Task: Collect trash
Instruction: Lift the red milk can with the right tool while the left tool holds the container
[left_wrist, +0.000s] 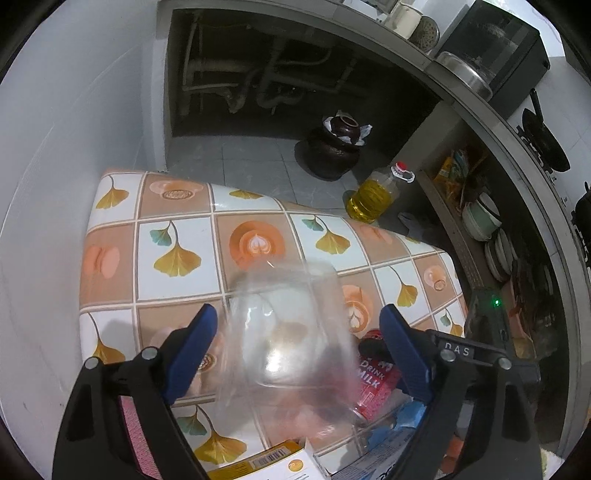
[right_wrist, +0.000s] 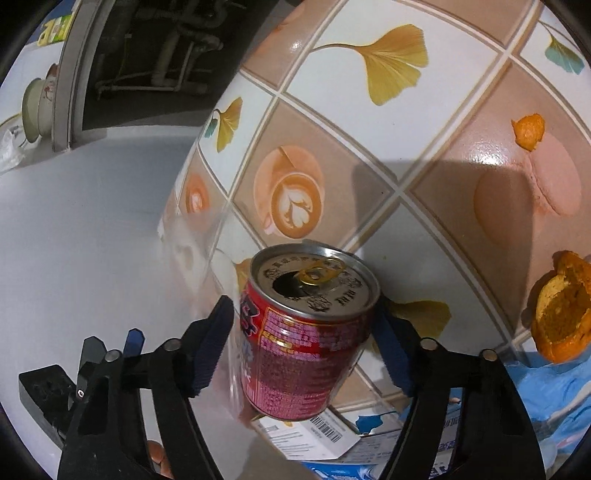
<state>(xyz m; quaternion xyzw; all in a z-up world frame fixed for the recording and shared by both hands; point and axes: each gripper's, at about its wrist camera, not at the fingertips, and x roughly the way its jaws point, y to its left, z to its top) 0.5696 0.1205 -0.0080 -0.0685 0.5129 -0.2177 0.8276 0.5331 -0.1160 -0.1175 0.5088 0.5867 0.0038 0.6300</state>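
My left gripper (left_wrist: 299, 325) holds a clear plastic bag (left_wrist: 291, 332) between its blue fingers, above the patterned table (left_wrist: 177, 236). Its jaws stand wide, pressed on the bag's sides. My right gripper (right_wrist: 304, 325) brackets a red opened drink can (right_wrist: 303, 328); the can sits between the fingers, lifted over small boxes. The same can (left_wrist: 373, 384) shows through the bag in the left wrist view, beside the right gripper's body. Orange peel (right_wrist: 561, 306) and a smaller peel piece (right_wrist: 530, 131) lie on the table at the right.
Small cardboard boxes (right_wrist: 321, 435) and blue packaging (right_wrist: 546, 391) lie at the table's near edge. On the floor beyond the table stand an oil bottle (left_wrist: 376, 195) and a dark clay pot (left_wrist: 332, 147). Shelves with dishes (left_wrist: 484, 218) are at the right.
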